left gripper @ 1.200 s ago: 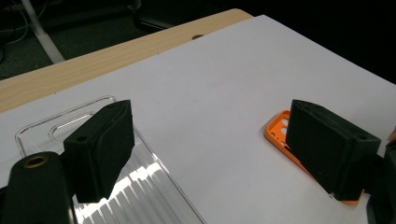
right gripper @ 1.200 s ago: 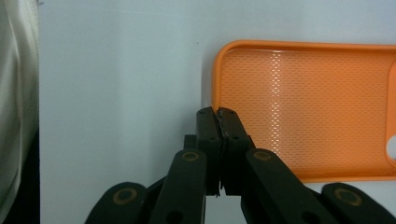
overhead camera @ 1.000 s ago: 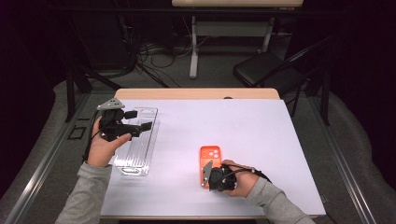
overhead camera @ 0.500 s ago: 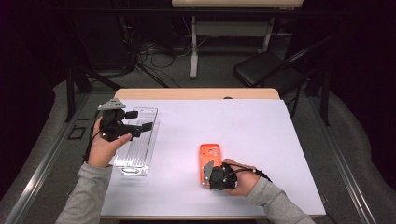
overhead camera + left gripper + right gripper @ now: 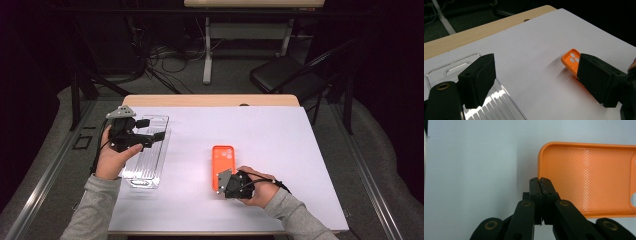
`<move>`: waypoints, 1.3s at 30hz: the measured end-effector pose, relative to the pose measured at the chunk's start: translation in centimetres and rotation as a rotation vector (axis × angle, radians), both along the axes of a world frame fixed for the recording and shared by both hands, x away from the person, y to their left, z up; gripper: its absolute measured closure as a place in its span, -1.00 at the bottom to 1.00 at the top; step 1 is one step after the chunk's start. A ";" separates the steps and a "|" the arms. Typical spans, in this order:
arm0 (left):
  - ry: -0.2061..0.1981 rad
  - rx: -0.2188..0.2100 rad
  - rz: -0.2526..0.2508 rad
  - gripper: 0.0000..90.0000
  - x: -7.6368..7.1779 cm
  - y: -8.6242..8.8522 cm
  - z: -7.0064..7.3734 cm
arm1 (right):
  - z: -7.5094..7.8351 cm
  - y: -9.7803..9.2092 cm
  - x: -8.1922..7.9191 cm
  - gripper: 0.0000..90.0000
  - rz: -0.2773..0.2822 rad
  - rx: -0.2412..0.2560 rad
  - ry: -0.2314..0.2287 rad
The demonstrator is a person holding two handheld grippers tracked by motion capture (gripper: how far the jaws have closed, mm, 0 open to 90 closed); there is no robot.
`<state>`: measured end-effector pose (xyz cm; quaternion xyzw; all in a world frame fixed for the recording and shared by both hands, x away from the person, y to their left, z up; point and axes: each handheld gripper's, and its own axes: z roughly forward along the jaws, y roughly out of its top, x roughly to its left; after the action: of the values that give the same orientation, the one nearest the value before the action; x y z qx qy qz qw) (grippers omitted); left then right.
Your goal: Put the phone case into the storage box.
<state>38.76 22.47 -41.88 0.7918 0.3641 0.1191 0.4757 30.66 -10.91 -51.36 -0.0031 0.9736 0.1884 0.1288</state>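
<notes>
Orange phone case [image 5: 223,159]: near middle of worktop [image 5: 280,135], near edge pinched by clenched right tool [image 5: 223,186]. Left tool [image 5: 156,134]: released, above clear case [image 5: 146,159] at left.

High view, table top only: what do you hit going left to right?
Left hand-held gripper, over the clear ribbed plastic phone case → orange plastic phone case → right hand-held gripper, shut on that orange case's near edge, with the right hand behind it.
</notes>
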 end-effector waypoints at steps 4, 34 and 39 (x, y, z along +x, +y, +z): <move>0.005 0.005 0.006 -0.64 -0.1 -0.1 0.1 | 0.8 0.2 0.0 0.99 0.001 0.003 -0.032; 0.053 -0.039 -0.054 -0.61 -0.4 -1.7 -0.2 | 4.8 2.7 1.9 0.99 0.003 0.036 -0.245; 0.060 -0.056 -0.064 -0.59 -0.4 -1.8 -0.2 | 4.8 3.1 1.6 0.99 0.028 0.058 -0.288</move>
<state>38.37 20.69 -42.12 0.7927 0.3558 0.0696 0.4901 32.28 -7.79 -46.54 -0.0399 0.9391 0.2161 0.2643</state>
